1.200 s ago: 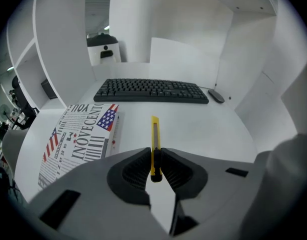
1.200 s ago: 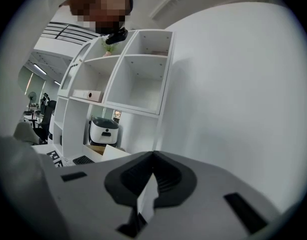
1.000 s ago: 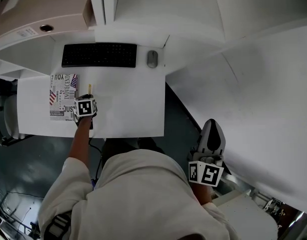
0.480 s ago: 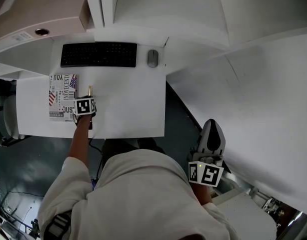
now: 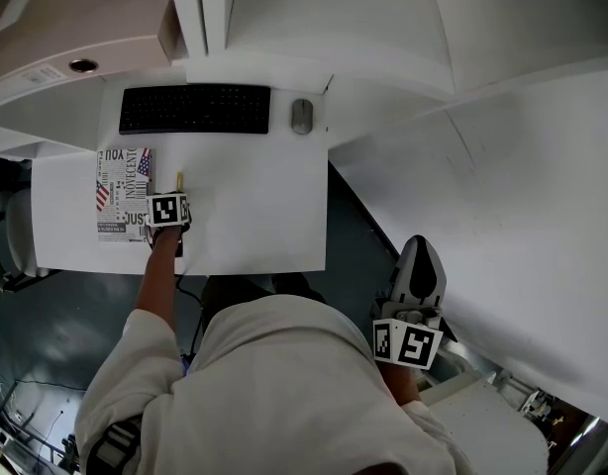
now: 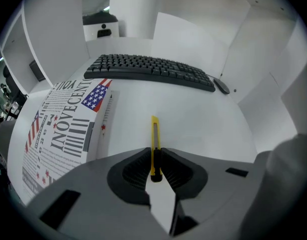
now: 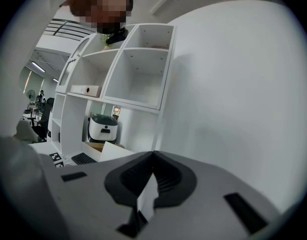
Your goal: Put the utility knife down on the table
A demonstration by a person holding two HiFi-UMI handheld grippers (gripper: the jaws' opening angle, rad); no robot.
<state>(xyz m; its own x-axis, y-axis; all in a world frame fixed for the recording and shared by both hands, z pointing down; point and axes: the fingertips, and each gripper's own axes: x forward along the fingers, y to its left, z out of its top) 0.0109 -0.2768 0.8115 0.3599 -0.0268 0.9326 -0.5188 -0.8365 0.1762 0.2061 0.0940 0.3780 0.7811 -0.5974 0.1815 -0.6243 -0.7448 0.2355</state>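
Note:
The yellow utility knife (image 6: 154, 134) is pinched by its rear end between the black pads of my left gripper (image 6: 154, 156), which is shut on it. Its slim body points away from me toward the keyboard, low over the white table (image 6: 193, 119); whether it touches the table I cannot tell. In the head view the left gripper (image 5: 176, 192) is over the table's front left part, and the knife's tip (image 5: 179, 179) pokes out beyond the marker cube. My right gripper (image 5: 420, 243) hangs off to the right by a white wall, shut and empty (image 7: 152, 159).
A black keyboard (image 5: 195, 108) and a grey mouse (image 5: 301, 116) lie along the table's far edge. A printed booklet (image 5: 123, 191) with flag artwork lies just left of the left gripper. White shelving (image 7: 118, 74) shows in the right gripper view.
The left gripper has tipped slightly with the knife still in it and has barely shifted over the table. The right gripper has stayed still.

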